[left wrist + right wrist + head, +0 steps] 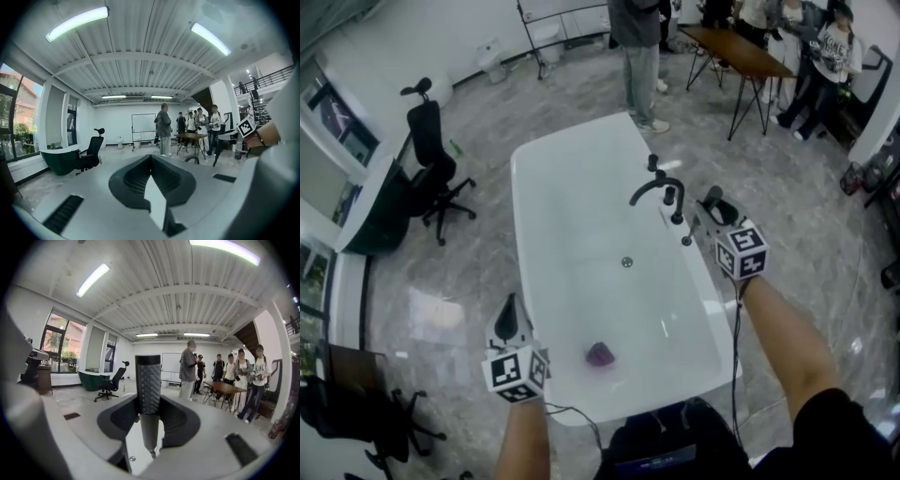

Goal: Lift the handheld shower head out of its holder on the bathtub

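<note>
A dark, knurled handheld shower head (150,380) stands upright between the jaws of my right gripper (150,401), which is shut on its handle. In the head view that right gripper (712,201) hovers over the right rim of the white bathtub (534,187), just right of the black faucet (654,187); I cannot pick out the shower head itself there. My left gripper (511,317) is held over the tub's left rim, near the front. In the left gripper view, the left gripper (151,159) has its jaws closed together with nothing between them.
A small purple object (600,354) lies in the tub near its front end, and the drain (626,262) is in the middle. A black office chair (431,169) stands to the left. People (639,56) and a brown table (741,52) are beyond the tub.
</note>
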